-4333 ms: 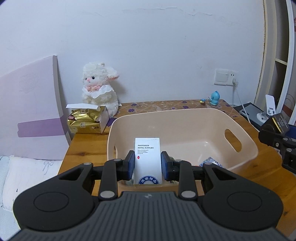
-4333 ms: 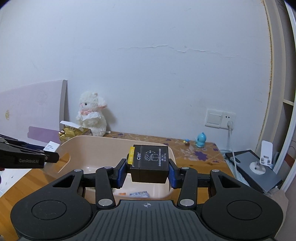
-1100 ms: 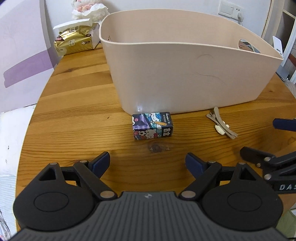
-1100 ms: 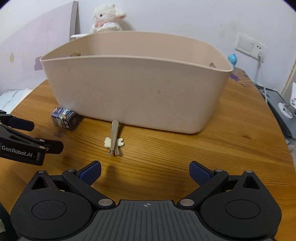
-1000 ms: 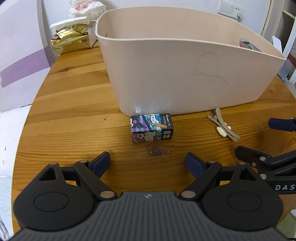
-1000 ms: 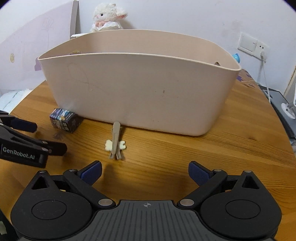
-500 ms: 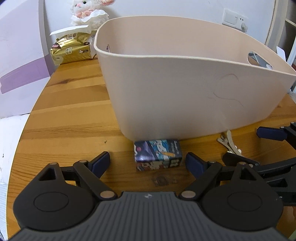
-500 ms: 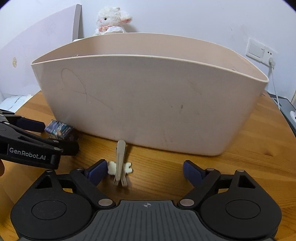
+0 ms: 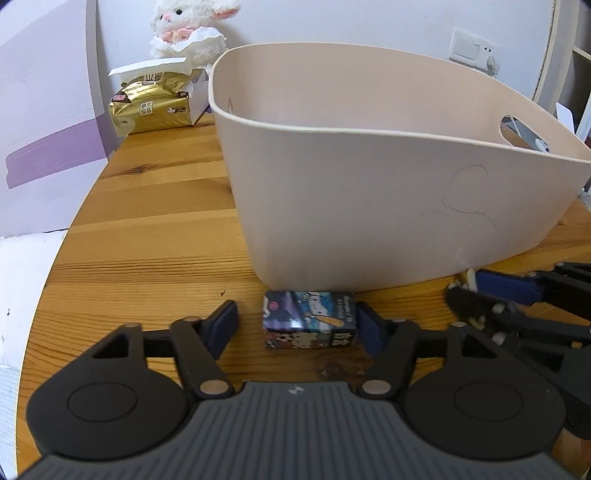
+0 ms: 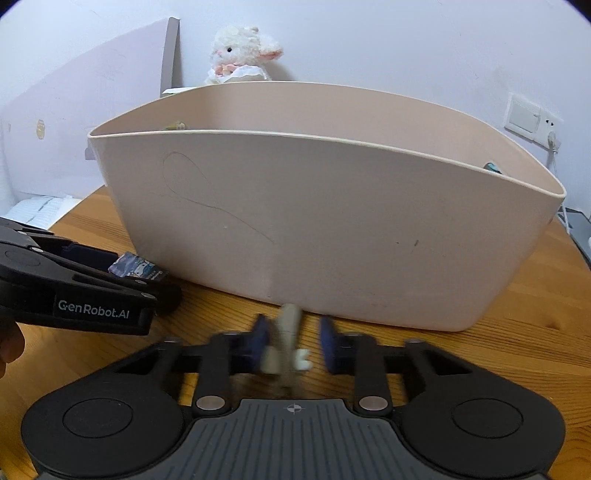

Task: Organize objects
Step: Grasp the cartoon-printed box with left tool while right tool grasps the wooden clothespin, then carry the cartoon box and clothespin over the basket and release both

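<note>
wooden tabletop carries a large beige plastic tub, and everything else sits relative to that tub. just in front of its near wall, close to its left end, a small cartoon-printed box lies on its long side on the wood. the left gripper is down at table level around that box: its right pad touches the box's right end, its left pad stands apart from the box's left end with bare wood between, so the claw is partly spread and not clamped. farther right along the same wall of the tub, a tan hair clip with a small white ornament lies on the table pointing toward the tub. the right gripper straddles it, blurred; the left pad is just beside the clip, the right pad clearly apart, so this claw is narrowed but not gripping. behind the tub's left rear corner sit a gold tissue pack and a white plush lamb against the wall. a wall switch is mounted behind the tub's right end.
</note>
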Demonstrator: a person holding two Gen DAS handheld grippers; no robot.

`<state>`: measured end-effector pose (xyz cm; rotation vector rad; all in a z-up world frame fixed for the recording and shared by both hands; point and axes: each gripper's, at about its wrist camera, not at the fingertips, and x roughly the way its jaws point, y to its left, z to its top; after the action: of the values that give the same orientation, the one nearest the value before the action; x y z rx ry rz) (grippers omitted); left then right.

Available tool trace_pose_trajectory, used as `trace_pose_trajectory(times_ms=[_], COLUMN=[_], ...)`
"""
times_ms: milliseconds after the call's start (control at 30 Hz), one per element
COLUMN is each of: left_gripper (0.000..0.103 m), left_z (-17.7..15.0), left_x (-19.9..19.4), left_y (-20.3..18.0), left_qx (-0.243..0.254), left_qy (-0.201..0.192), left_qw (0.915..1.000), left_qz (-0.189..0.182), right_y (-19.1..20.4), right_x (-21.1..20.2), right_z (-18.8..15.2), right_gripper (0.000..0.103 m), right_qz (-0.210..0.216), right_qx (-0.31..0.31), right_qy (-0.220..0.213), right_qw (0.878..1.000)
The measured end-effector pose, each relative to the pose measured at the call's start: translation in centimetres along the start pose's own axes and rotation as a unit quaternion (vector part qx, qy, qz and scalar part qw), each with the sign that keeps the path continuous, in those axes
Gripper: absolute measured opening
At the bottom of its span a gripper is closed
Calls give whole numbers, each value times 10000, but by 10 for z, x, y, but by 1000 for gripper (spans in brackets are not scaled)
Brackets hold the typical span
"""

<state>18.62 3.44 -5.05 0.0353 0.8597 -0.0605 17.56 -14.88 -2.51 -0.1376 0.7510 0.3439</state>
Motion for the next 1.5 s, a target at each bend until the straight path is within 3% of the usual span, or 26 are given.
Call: trace_pose_trajectory(times_ms=[67,600,1200,1500], left_gripper=[53,52,52,52], left_z=[-2,-16,-8,25], left_x=[-3,-35,-117,-133], left_y=[0,0,-24,-38], left_qx=[13,22,349,436], left_qy=[-16,-72,-906,-1303], left_qw=[10000,10000,9953,9905], left_qz=[-20,-64,3,-35], right_y=[2,-6,-35,-59], right_x=[0,-31,-138,-154], right_z=[0,-12,5,35], right_gripper=[9,9,9,9], right_qz=[-19,-6,-176,-367], right_qx=[-36,128,284,506], right_qy=[15,-16,-1150,-1628], right_qw=[10000,9999,9928,9847])
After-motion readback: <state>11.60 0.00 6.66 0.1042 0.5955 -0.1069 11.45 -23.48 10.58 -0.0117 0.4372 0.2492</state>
